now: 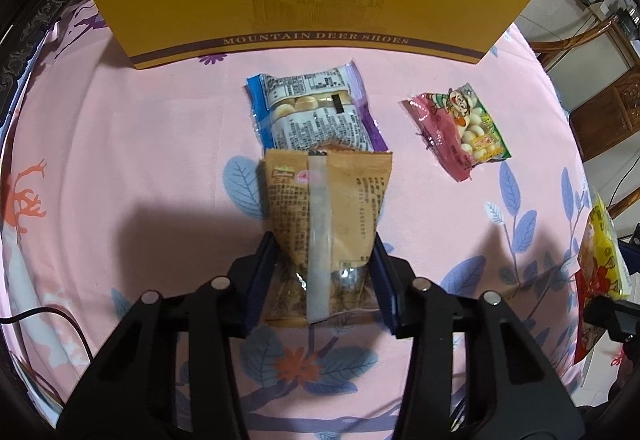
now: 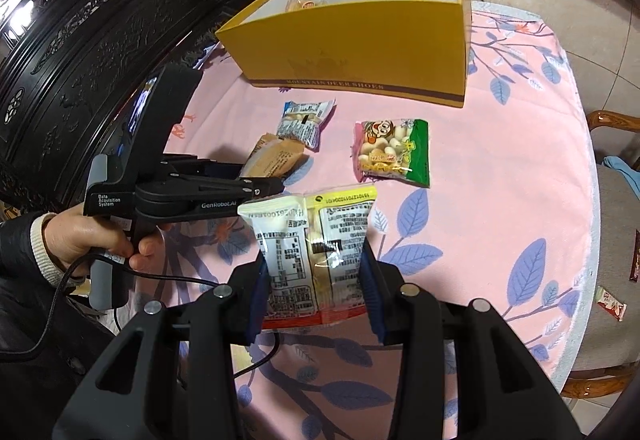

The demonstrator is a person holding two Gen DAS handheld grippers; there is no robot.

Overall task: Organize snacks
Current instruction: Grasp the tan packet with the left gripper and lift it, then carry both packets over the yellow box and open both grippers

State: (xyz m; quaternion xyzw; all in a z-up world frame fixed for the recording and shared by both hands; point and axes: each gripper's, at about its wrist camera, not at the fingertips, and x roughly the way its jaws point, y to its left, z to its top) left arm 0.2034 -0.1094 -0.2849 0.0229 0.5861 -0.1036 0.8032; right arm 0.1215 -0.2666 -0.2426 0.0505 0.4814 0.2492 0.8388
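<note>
My left gripper (image 1: 322, 240) is shut on the lower half of a brown snack packet (image 1: 344, 192), whose sides pinch in between the blue pads. It lies seam up on the pink floral tablecloth (image 1: 140, 160), its top overlapping a blue-and-purple packet (image 1: 312, 108). A pink-and-green packet (image 1: 460, 128) lies to the right. My right gripper (image 2: 314, 252) is shut on a white-and-yellow packet (image 2: 312, 216), held above the cloth. In the right wrist view a hand holds the left gripper (image 2: 276, 184) over the brown packet (image 2: 276, 156). Behind stands the open yellow shoe box (image 2: 360, 44) with a few snacks inside.
A dark carved cabinet (image 2: 80, 60) rises behind the table on the left. Wooden chairs (image 2: 616, 120) stand at the right, one seat bearing small wrappers (image 2: 610, 306). A black cable (image 2: 180, 276) trails across the near cloth. The table's rounded edge (image 2: 588, 240) curves along the right.
</note>
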